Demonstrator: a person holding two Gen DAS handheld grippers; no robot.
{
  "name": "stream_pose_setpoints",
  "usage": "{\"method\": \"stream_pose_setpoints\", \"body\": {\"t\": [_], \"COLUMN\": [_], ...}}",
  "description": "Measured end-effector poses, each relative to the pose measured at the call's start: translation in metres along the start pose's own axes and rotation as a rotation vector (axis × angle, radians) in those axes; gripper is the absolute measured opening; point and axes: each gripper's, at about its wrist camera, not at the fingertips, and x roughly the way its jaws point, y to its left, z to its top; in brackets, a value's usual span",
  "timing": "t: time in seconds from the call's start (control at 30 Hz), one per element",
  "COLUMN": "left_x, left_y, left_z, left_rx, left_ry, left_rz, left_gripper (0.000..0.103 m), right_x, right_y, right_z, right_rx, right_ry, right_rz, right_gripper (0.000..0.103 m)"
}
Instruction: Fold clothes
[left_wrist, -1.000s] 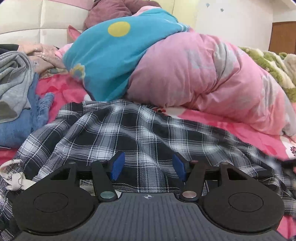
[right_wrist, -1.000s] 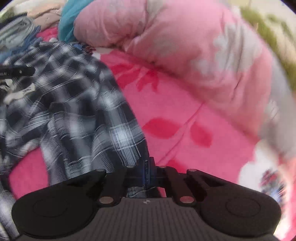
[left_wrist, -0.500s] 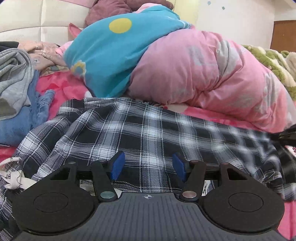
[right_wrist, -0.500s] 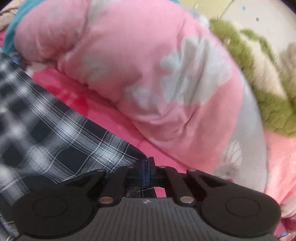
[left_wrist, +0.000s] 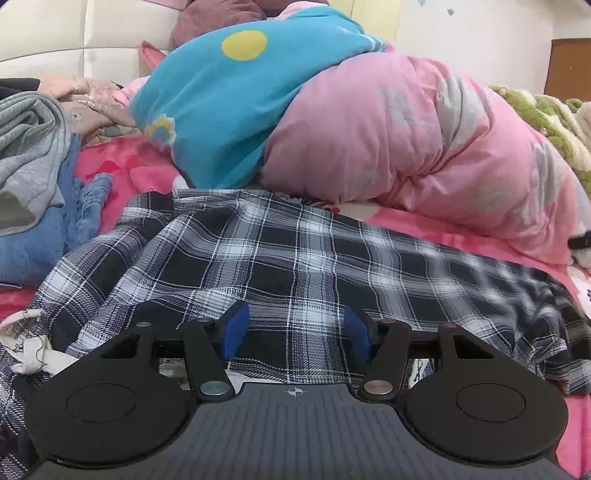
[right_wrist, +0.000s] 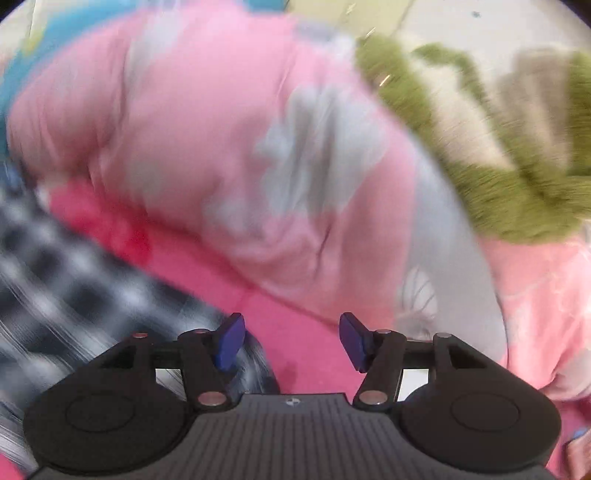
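A black-and-white plaid shirt (left_wrist: 295, 258) lies spread across the pink bed sheet. My left gripper (left_wrist: 293, 330) hovers low over its near edge, blue pads apart, nothing pinched between them. In the blurred right wrist view my right gripper (right_wrist: 291, 341) is opening, its blue pads wide apart with only pink sheet (right_wrist: 295, 332) between them. The plaid shirt (right_wrist: 74, 295) lies to its lower left, its edge just under the left finger. The shirt's right end reaches toward the right edge of the left wrist view.
A pink duvet (left_wrist: 424, 140) and a turquoise one (left_wrist: 229, 92) are heaped behind the shirt. Grey and blue denim clothes (left_wrist: 37, 184) are piled at left. A green fuzzy blanket (right_wrist: 498, 147) lies at the far right. A white headboard (left_wrist: 74, 37) stands behind.
My right gripper pulled the shirt's edge out to the right, stretching the shirt flat, then opened and let it go while lifting. The left gripper stayed still and open.
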Motion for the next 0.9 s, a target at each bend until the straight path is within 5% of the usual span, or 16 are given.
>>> {"method": "stream_pose_setpoints", "body": {"t": [0.1, 0.27, 0.4, 0.5, 0.63, 0.7, 0.9], "left_x": [0.000, 0.002, 0.005, 0.007, 0.005, 0.002, -0.019], "left_y": [0.000, 0.011, 0.014, 0.014, 0.016, 0.016, 0.013], "left_z": [0.000, 0.002, 0.002, 0.003, 0.003, 0.003, 0.003], "left_rx": [0.009, -0.023, -0.029, -0.027, -0.043, -0.047, -0.050], "left_ry": [0.000, 0.013, 0.022, 0.027, 0.022, 0.011, -0.055], "left_rz": [0.056, 0.110, 0.108, 0.103, 0.090, 0.085, 0.040], "left_gripper": [0.057, 0.057, 0.057, 0.057, 0.057, 0.057, 0.057], "right_x": [-0.013, 0.015, 0.062, 0.085, 0.072, 0.043, -0.087], "right_y": [0.010, 0.081, 0.132, 0.127, 0.076, 0.034, -0.105], "right_z": [0.015, 0.034, 0.039, 0.053, 0.061, 0.049, -0.050], "right_rx": [0.093, 0.126, 0.120, 0.208, 0.390, 0.491, 0.772], "right_ry": [-0.016, 0.091, 0.200, 0.163, 0.156, 0.146, 0.123], "right_rz": [0.143, 0.412, 0.439, 0.411, 0.273, 0.276, 0.224], "right_gripper": [0.059, 0.054, 0.052, 0.050, 0.047, 0.049, 0.058]}}
